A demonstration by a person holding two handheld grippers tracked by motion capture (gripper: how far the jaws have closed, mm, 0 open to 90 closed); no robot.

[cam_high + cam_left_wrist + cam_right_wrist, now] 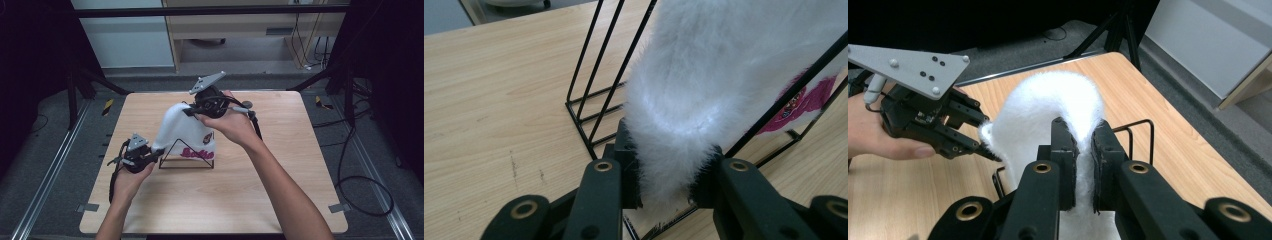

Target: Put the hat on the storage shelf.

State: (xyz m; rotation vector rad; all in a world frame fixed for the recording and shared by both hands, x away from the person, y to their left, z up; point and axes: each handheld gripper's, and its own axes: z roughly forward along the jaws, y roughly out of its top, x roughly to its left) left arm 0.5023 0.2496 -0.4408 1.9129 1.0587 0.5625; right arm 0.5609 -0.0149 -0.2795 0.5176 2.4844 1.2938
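Observation:
A white fluffy hat (182,129) with pink lettering hangs over a black wire rack (188,159) at the middle of the wooden table (280,165). My left gripper (158,153) is shut on the hat's lower left edge; in the left gripper view the fur (704,90) is pinched between the jaws of that gripper (668,172), beside the rack's bars (594,75). My right gripper (192,110) is shut on the hat's top. The right gripper view has its jaws (1083,145) squeezing a fold of the hat (1043,105), with the left gripper (984,136) at the hat's side.
Black tripod legs (100,80) stand off the table's far corners. Cables (360,185) lie on the floor at the right. A pale cabinet (240,35) is behind the table. The table's front half is bare wood.

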